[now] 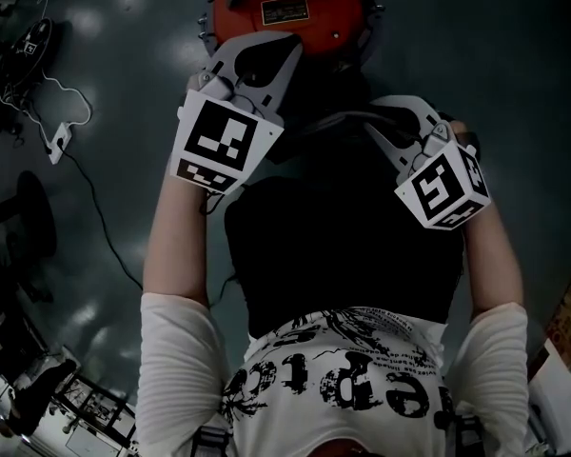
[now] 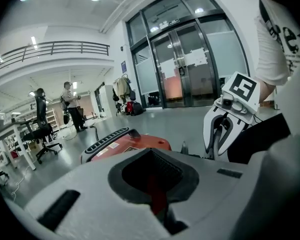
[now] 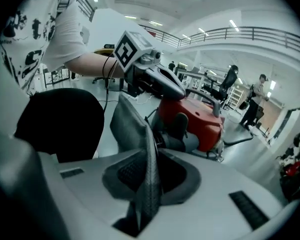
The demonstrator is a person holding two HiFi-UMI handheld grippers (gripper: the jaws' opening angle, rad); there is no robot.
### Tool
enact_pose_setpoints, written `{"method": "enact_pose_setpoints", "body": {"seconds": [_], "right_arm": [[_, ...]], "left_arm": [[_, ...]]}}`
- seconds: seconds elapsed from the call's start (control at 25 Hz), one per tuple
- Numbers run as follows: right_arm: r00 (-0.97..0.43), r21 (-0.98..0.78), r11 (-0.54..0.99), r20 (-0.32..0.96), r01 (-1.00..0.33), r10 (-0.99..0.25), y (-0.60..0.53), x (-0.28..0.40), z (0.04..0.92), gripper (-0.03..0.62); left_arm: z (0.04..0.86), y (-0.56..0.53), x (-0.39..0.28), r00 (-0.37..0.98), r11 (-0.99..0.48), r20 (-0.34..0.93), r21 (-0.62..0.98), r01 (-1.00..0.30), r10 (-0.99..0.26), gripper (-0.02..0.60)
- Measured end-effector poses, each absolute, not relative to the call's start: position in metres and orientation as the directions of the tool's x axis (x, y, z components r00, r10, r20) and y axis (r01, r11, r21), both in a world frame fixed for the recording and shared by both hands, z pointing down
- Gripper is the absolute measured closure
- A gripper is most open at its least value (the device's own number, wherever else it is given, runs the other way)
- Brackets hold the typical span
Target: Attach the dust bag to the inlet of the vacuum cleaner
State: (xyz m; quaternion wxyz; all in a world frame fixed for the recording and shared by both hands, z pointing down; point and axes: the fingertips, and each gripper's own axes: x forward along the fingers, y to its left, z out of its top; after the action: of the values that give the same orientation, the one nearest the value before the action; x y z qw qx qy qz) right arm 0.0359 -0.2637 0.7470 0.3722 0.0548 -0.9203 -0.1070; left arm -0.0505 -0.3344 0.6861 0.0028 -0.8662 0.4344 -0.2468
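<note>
Black cloth of the dust bag (image 1: 343, 246) is seen nearest, hanging in front of the person's white printed shirt (image 1: 362, 379) and between the two grippers. A grey fold of that bag is pinched in the right gripper (image 3: 148, 184), whose jaws are closed tight on it. The fold rises past the tips toward the vacuum cleaner (image 1: 287, 8). On the left gripper (image 2: 154, 184) the jaws are drawn together to a narrow slit and nothing is held; only red is glimpsed through the slit. Just beyond both grippers the red vacuum cleaner is set on the grey floor (image 1: 514, 55), with the bag's upper edge close against its near side. Whether the inlet is met cannot be told. A cable (image 1: 86, 188) is strewn on the floor to the left. Farther off, glass doors (image 2: 185, 69) and standing people (image 2: 70, 106) are seen.
</note>
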Motion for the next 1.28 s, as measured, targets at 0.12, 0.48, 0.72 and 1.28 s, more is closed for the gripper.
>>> {"method": "enact_pose_setpoints", "body": {"seconds": [0.12, 0.48, 0.72, 1.28], "right_arm": [[-0.725, 0.289, 0.957, 0.656, -0.017, -0.211, -0.268, 0.028, 0.744, 0.546], [-0.741, 0.174, 0.977, 0.639, -0.121, -0.206, -0.273, 0.033, 0.755, 0.546], [-0.743, 0.185, 0.973, 0.63, -0.139, -0.226, -0.278, 0.03, 0.753, 0.546], [-0.714, 0.076, 0.989, 0.685, -0.125, -0.143, -0.271, 0.024, 0.758, 0.533]], "left_arm": [[0.687, -0.336, -0.051, 0.494, -0.618, 0.411, -0.256, -0.744, -0.766, 0.578], [0.694, -0.334, -0.047, 0.49, -0.619, 0.421, -0.257, -0.742, -0.763, 0.579], [0.69, -0.336, -0.051, 0.479, -0.61, 0.423, -0.263, -0.747, -0.769, 0.58], [0.695, -0.33, -0.06, 0.463, -0.575, 0.354, -0.361, -0.734, -0.813, 0.578]]}}
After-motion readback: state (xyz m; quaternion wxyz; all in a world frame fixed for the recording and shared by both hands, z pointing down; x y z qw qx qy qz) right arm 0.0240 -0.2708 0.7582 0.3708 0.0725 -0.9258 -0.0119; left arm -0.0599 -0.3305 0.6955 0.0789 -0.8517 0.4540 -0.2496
